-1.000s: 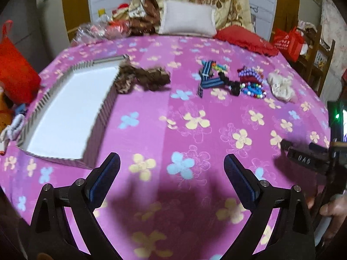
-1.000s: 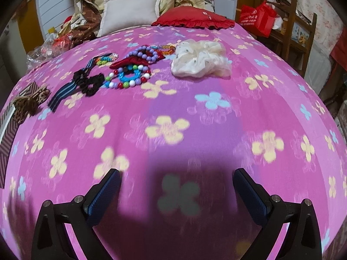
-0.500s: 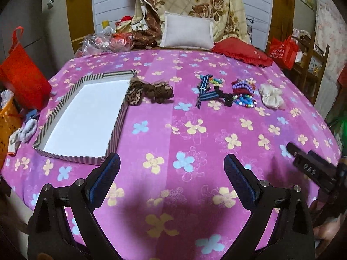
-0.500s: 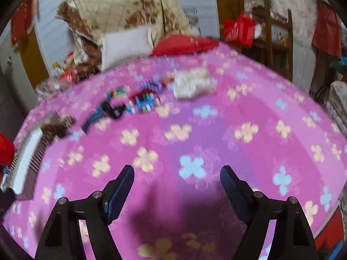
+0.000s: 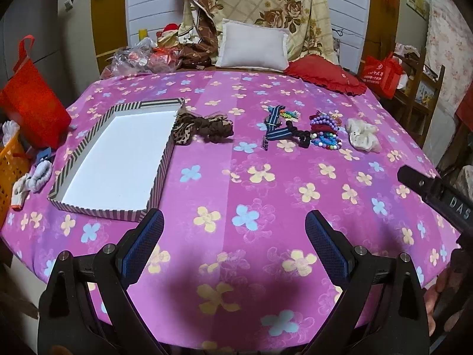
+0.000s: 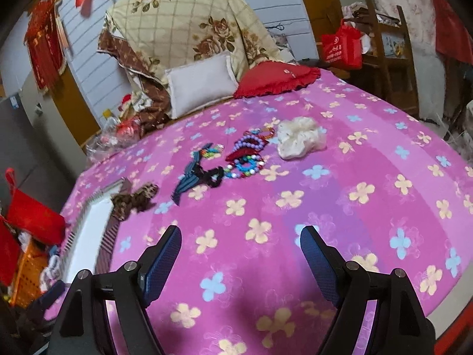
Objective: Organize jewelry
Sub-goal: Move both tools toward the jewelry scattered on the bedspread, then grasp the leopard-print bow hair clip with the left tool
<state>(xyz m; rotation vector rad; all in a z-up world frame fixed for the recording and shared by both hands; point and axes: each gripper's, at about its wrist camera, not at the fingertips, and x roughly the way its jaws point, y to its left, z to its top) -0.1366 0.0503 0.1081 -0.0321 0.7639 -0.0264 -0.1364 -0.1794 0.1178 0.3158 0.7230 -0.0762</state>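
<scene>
A striped tray (image 5: 74,152) with a white floor lies at the left of the pink flowered bed cover; it also shows in the right wrist view (image 6: 108,238). Brown leopard scrunchies (image 5: 204,127) (image 6: 134,199) lie against its far right corner. Further right lie a blue striped ribbon (image 5: 276,127) (image 6: 187,179), beaded bracelets (image 5: 325,131) (image 6: 248,156) and a cream scrunchie (image 5: 362,134) (image 6: 300,137). My left gripper (image 5: 235,242) is open and empty above the near edge of the bed. My right gripper (image 6: 241,254) is open and empty, also over the near part of the bed.
A white pillow (image 5: 252,47), a red cushion (image 5: 328,74) and a folded quilt (image 5: 266,6) sit at the far end. A red bag (image 5: 32,100) and an orange basket (image 5: 11,165) stand to the left. A wooden chair (image 5: 419,88) stands at the right.
Both grippers have pulled back and risen, so more of the bed shows. The right gripper has tilted. The jaws have stayed open and the jewelry has not moved.
</scene>
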